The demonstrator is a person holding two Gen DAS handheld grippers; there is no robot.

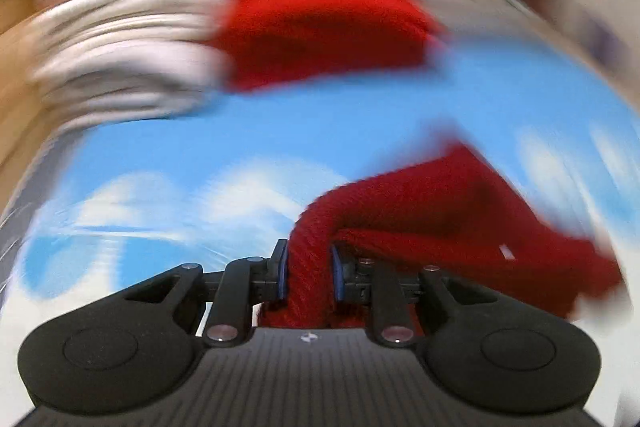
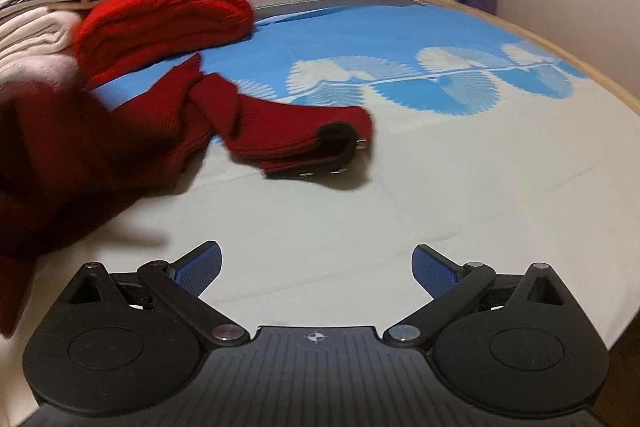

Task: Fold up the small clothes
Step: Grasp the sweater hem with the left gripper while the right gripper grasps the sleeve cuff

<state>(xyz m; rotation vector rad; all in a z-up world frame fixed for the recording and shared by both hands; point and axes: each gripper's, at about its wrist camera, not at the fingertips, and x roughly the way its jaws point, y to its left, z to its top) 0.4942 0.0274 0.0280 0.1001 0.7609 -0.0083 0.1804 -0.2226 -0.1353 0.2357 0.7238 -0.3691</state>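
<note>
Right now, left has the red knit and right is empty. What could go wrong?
1. The left gripper pinches only a bunched rope of the dark red knit; the rest trails twisted over the bed, so a fold could come out skewed.
2. The folded red sweater and the pile lie close behind; a sweep could knock them.
3. The right gripper is open and holds nothing, so the far side is uncontrolled.

No readable txt, labels or nos. anywhere; only small white crosshair mark stood on each black ribbed gripper body (image 1: 308, 337) (image 2: 315, 337).
</note>
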